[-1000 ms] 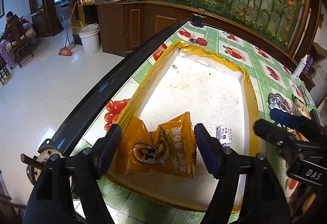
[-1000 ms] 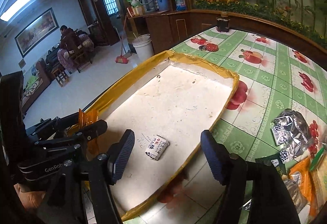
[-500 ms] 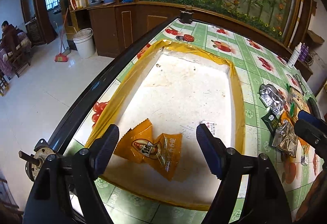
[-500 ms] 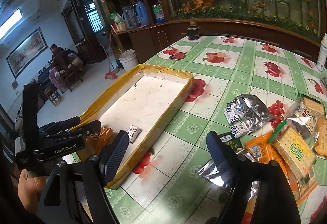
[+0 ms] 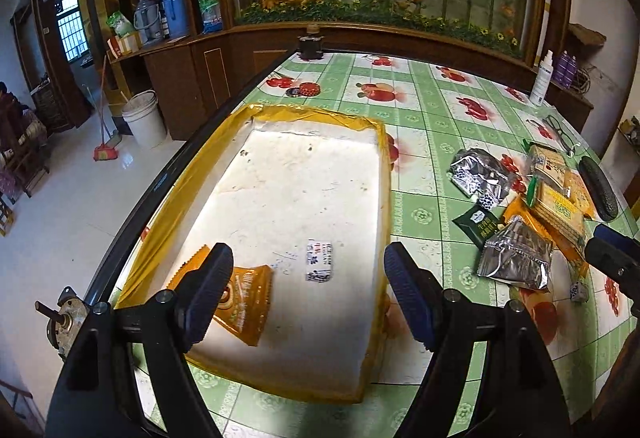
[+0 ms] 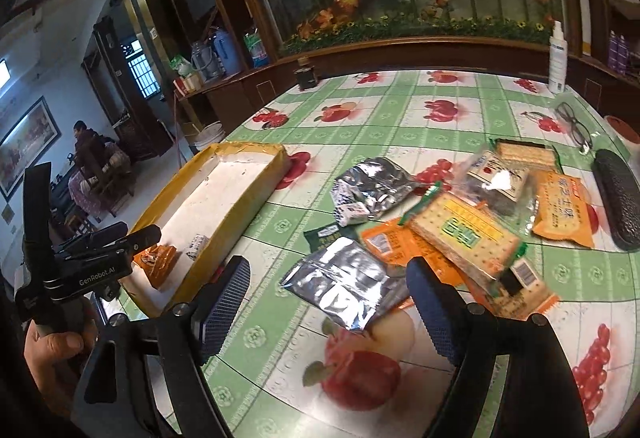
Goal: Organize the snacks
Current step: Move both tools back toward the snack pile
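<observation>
A white tray with a yellow taped rim (image 5: 382, 158) lies on the left of the table. In it lie an orange snack packet (image 5: 244, 302) and a small white packet (image 5: 319, 262). My left gripper (image 5: 306, 258) hovers open above the tray's near end, holding nothing. My right gripper (image 6: 328, 270) hangs over a silver foil pouch (image 6: 344, 286) at the near edge of the snack pile; its jaws are opening, with nothing gripped. The pile also holds a cracker packet (image 6: 460, 234), orange packets (image 6: 564, 210), a second silver pouch (image 6: 372, 190) and a dark green packet (image 6: 324, 234).
Glasses (image 6: 572, 126), a black case (image 6: 616, 198) and a white spray bottle (image 6: 558, 58) stand at the table's far right. A dark jar (image 6: 306, 76) sits at the far edge. The table's black edge (image 5: 168, 178) runs along the tray's left side. A hand (image 6: 48, 350) holds the left gripper.
The left gripper drew back from the orange packet, which stays in the tray. The right gripper swung right, from over the tray to over the snack pile, and its jaws widened.
</observation>
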The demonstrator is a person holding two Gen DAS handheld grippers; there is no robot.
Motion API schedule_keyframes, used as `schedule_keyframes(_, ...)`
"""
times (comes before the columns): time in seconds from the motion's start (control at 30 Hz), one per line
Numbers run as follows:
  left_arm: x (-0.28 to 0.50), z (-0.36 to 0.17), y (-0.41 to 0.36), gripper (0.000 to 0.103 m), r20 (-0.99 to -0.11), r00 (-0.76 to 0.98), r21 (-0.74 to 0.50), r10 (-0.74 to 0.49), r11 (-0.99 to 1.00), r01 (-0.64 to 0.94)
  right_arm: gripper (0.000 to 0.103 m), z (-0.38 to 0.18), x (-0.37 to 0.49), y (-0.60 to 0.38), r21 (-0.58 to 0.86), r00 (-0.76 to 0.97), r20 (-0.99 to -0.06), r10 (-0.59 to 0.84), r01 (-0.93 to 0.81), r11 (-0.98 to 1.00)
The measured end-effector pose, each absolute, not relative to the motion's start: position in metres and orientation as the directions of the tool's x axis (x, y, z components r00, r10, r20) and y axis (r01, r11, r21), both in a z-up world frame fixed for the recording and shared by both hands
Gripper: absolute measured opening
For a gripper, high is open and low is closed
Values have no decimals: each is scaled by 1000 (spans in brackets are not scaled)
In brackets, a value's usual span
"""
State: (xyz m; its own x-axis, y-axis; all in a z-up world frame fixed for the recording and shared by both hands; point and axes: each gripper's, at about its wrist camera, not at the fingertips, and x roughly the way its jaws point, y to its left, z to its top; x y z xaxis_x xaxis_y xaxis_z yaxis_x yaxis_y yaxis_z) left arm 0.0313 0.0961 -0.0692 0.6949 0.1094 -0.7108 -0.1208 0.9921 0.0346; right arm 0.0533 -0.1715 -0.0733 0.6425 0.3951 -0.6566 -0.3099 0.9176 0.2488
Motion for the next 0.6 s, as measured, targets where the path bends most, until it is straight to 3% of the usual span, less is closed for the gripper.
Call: schedule_keyframes(0.6,37,-97,-5,78,-766,639,8,-75,992,127,82,-112,28,-233,213,622,-723,299,-211,954)
